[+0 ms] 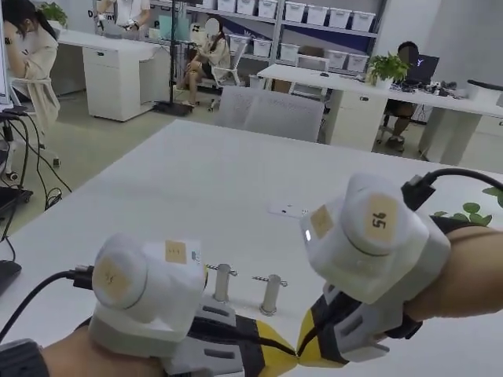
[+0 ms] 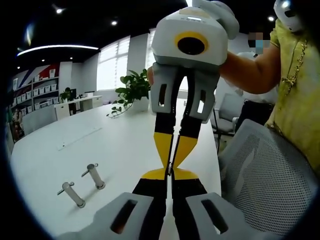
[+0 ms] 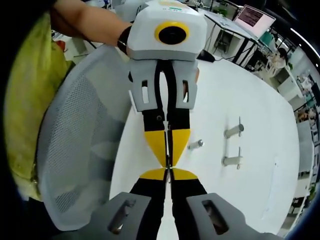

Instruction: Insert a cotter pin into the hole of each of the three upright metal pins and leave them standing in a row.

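While both sit closed, we hold L gripper point(image 2: 170, 174) & R gripper point(image 3: 170, 172) tip-to-tip
Two metal pins point(image 1: 222, 283) upright, 11 o'clock off the tips

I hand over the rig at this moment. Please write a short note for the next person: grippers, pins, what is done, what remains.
Left gripper: jaws shut. Right gripper: jaws shut. Their yellow tips meet tip to tip; whether they pinch anything is too small to tell.
First pin and second pin stand upright on the white table, each with a cotter pin through its top: done.
Third pin stands near the gripper tips; no cotter pin seen in it.
Left: fit that one, then line up all three.
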Action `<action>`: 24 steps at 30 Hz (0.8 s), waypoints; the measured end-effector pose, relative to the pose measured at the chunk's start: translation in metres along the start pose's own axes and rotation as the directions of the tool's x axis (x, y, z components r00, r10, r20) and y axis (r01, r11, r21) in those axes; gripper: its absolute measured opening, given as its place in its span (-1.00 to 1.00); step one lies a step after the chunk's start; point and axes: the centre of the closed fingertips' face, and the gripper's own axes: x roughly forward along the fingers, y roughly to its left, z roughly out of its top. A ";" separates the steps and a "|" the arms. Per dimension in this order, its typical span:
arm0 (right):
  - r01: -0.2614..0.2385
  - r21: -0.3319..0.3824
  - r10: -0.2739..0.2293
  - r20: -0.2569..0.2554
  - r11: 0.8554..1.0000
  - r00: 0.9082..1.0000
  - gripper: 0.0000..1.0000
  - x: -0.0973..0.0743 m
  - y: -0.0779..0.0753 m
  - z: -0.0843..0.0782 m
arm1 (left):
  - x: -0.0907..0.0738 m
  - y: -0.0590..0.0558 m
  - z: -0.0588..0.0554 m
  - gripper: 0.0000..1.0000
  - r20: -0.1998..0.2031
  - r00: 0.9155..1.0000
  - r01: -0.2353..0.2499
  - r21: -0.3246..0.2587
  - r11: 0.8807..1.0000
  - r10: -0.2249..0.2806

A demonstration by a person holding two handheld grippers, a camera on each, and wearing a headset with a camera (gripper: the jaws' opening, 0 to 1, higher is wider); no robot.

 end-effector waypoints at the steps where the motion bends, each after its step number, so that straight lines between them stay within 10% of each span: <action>1: -0.001 0.001 0.001 0.001 1.000 1.000 -0.90 0.000 0.000 0.000 | 0.000 0.000 0.000 -1.00 -0.002 1.000 -0.001 0.000 1.000 0.001; 16: -0.097 0.099 0.092 0.060 0.990 0.994 -0.77 -0.009 0.000 -0.019 | -0.004 -0.004 0.001 -1.00 0.003 1.000 0.017 0.019 1.000 -0.017; 24: -0.272 0.134 0.256 0.127 0.953 0.958 -0.75 -0.004 0.019 -0.011 | -0.005 -0.017 0.008 -1.00 0.003 0.998 0.062 0.077 0.995 -0.062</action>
